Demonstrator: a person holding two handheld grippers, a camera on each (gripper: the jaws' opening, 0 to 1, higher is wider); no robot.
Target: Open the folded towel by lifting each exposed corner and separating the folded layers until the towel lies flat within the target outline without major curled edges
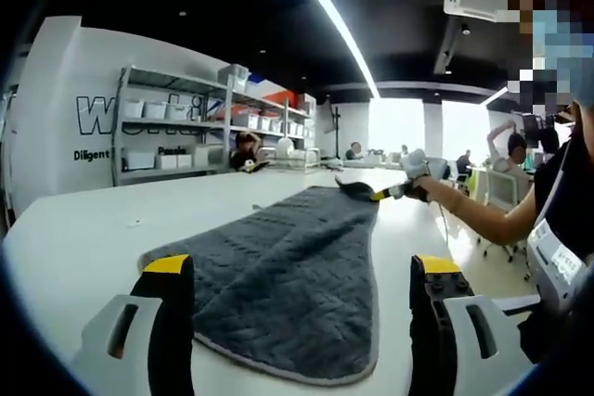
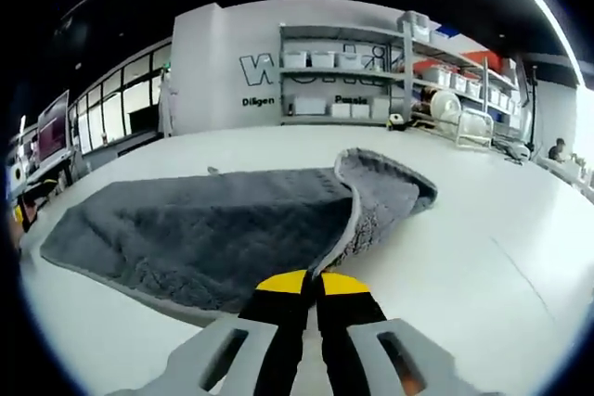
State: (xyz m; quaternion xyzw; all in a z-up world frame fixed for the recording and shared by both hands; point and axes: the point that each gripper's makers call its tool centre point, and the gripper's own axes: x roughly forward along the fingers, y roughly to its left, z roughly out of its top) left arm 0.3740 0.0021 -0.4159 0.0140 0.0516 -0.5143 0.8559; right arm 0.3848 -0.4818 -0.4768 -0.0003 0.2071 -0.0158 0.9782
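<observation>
A dark grey towel [image 1: 288,275] lies spread along a white table [image 1: 83,238]. In the left gripper view it runs away from the camera, broad at the near end, where a pale trimmed edge curves between the two jaws, and narrowing toward the far end. In the right gripper view the towel [image 2: 204,234] stretches off to the left, mostly flat, while its nearer right portion is lifted and curled over, showing a lighter, fluffier underside.

The right gripper [image 2: 311,287] has its black, yellow-tipped jaws pressed together on the towel's edge, right where the curled fold rises. In the left gripper view this same right gripper [image 1: 388,192] appears at the far end of the towel, pinching a raised corner, with the person's forearm [image 1: 478,215] reaching in from the right.

The left gripper [image 1: 302,271] stands with its jaws wide apart, one on each side of the towel's near end, holding nothing.

Beyond the table, metal shelving [image 1: 176,127] with white bins stands against a white wall carrying dark lettering; the same shelving [image 2: 390,81] shows in the right gripper view. A long ceiling light strip [image 1: 329,16] runs overhead, and other people sit at desks in the far background.
</observation>
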